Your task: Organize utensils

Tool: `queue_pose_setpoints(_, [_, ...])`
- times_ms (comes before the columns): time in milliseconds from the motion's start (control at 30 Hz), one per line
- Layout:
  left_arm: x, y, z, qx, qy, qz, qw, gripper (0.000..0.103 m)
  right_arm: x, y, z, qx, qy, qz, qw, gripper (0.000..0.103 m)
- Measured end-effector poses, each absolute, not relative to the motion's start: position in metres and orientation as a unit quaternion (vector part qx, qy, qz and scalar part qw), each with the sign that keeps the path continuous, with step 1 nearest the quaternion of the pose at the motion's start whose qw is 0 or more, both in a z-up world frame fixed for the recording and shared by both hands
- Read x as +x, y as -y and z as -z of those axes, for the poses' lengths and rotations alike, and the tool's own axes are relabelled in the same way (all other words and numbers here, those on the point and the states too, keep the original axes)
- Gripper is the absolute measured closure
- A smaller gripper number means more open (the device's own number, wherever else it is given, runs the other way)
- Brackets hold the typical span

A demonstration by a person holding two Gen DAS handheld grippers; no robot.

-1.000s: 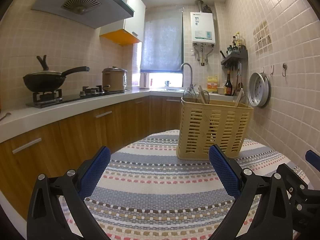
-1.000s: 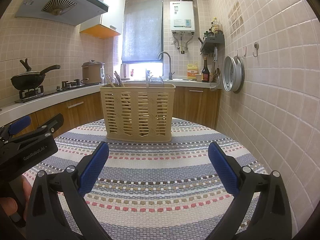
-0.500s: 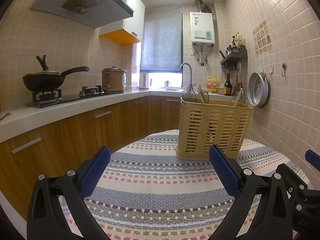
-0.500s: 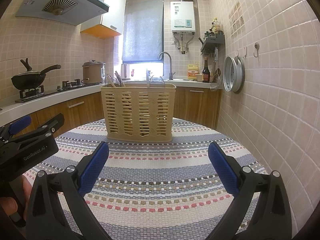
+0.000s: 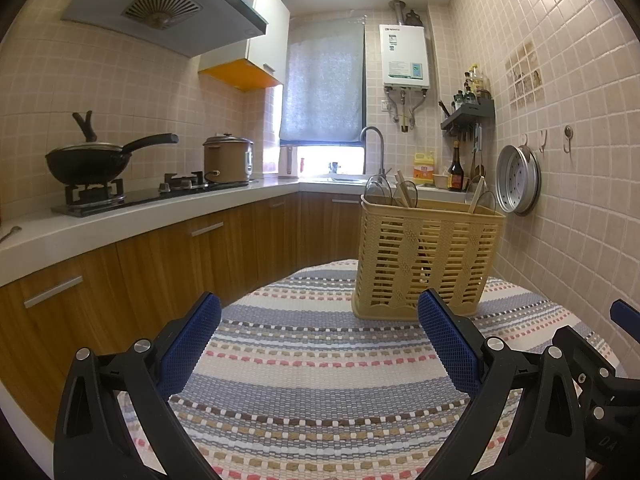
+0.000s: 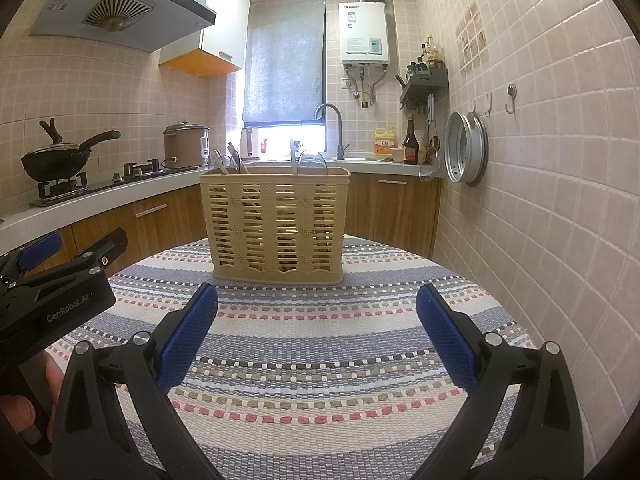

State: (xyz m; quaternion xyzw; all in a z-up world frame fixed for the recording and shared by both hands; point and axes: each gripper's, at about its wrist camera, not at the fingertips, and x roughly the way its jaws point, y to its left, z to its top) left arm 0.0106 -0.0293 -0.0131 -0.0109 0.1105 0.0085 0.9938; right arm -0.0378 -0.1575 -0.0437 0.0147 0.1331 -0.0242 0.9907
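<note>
Closest in, the left gripper (image 5: 319, 332) has its blue pads spread wide with nothing between them, hanging just over the striped tablecloth (image 5: 304, 384). Same deal with the right gripper (image 6: 317, 322): fingers wide apart, empty, pointed straight ahead. From the right wrist view you can also see the left tool off to the side with a bit of the person's hand (image 6: 24, 408) wrapped round its handle. Further back on the cloth stands the tan slatted utensil basket (image 6: 276, 224), upright, well apart from both grippers, with the utensils (image 5: 400, 194) already poking out the top: chopstick-looking sticks and some clear rounded handles, hard to say exactly what each is. Behind that it's just the kitchen counter (image 5: 132, 216), a wok (image 5: 90, 162) on the stove, the sink tap and a wall heater. My worry: that basket looks light and tall, so yanking one utensil out at an angle could tip it or drag it across the cloth, especially if handles are tangled together. Those clear bits look slippery for the pads too.
</note>
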Motion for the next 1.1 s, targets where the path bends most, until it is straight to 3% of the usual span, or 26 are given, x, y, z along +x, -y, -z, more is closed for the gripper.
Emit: queue_pose_setpoints(1100, [0.0046, 0.0284, 0.0099, -0.006, -0.104, -0.02, 0.994, 0.008, -0.0386, 0.1598, 0.0436, 0.017, -0.135, 0.026, 0.99, 0.008])
